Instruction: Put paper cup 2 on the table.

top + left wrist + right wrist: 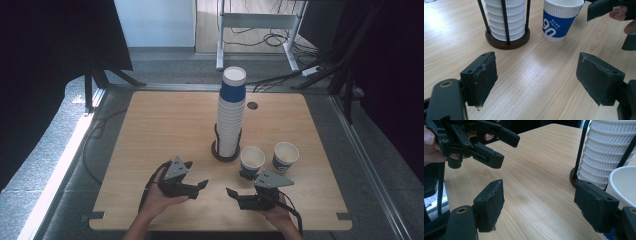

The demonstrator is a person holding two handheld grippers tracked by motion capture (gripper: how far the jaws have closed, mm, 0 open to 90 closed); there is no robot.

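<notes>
Hovering low over the near edge of the bench (150, 125), the left tool (202, 185) and the right tool (231, 192) face each other tip to tip, each held in a hand. Both have their jaws parted with nothing but bare wood between the pads, so neither has hold of anything.

The work in hand appears to be setting out cups. Two cups stand upright on the bench right of centre: the near cup (252, 161) just beyond the right tool, the far cup (285, 155) beside it on the right, apart from it. Their mouths face up, probably so the next one can be set down the same way.

The stack (230, 112), a tall column of nested cups, rises from a rack (225, 152) of dark rods on a round base at mid-bench, just left of the near cup. The rods likely keep the column from toppling when a cup is drawn off.

Judging from this, a reach to the stack must go over or round the near cup, which sits close to the rack. Cables and a desk frame lie on the floor beyond the far edge, well clear.
</notes>
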